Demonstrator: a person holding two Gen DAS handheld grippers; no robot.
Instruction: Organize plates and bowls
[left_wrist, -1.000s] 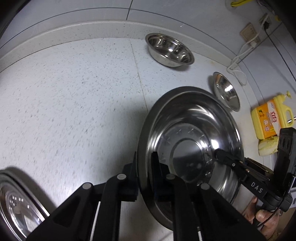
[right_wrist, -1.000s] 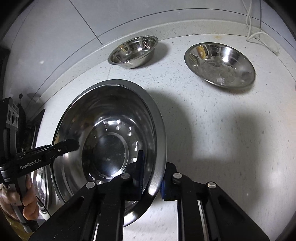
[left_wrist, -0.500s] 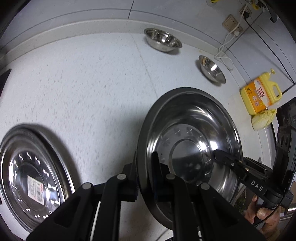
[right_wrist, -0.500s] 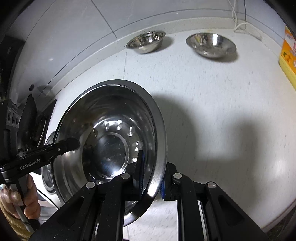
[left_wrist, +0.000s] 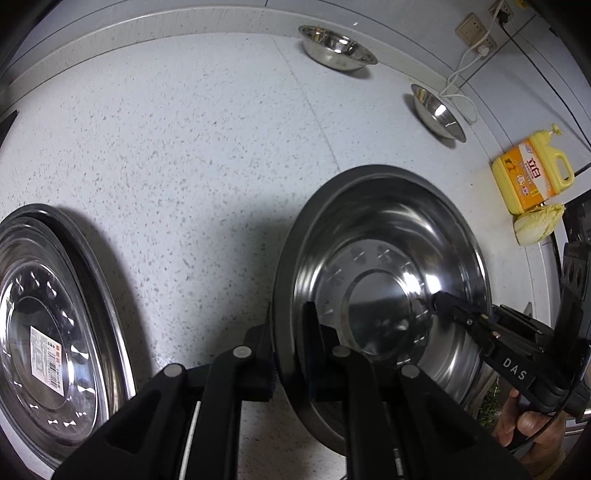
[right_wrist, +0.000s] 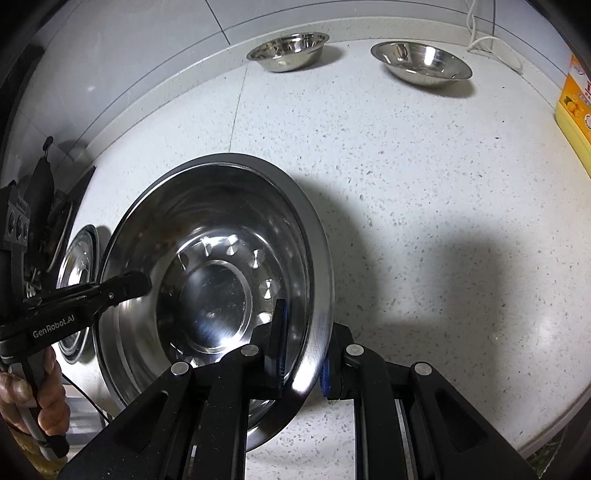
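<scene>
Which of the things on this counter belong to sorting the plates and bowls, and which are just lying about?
Part of the job: large steel basin, gripped at opposite rims by left gripper and right gripper; stickered basin; two small bowls.

Lying about: yellow detergent jug; cabbage; white cable.

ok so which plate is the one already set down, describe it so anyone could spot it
Start at the speckled white counter and look to its near left corner, left of the plate both grippers hold. The steel plate lying flat there is the one: it alone carries a paper label at its centre.
</scene>
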